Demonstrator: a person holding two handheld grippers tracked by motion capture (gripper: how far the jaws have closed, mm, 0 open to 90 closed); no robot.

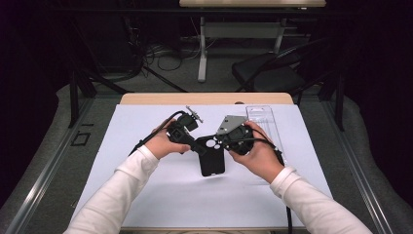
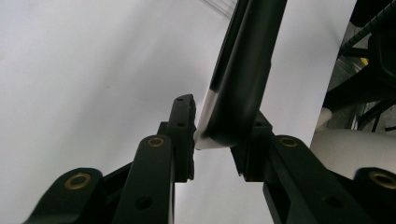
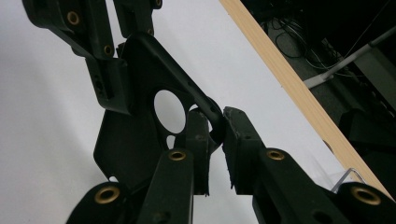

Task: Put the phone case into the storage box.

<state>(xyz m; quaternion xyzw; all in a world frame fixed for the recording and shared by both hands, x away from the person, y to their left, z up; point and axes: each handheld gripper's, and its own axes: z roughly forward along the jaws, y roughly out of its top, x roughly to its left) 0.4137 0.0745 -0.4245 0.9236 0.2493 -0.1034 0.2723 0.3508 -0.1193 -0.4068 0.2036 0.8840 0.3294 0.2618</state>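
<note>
1. A white table (image 1: 160,195) stands in a dark room.
2. The black phone case (image 1: 212,157) hangs between both grippers.
3. The right gripper (image 3: 215,133) pinches its top edge.
4. The left gripper (image 2: 215,135) jaws are spread, with the case's corner between them.

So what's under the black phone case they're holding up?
Under the phone case lies the white table sheet, with the case's shadow at its lower end. What its underside hides from above cannot be seen.

Wood-edged table (image 1: 146,99) w/ white sheet (image 1: 146,190); clear plastic tray (image 1: 265,119) on sheet.
</note>
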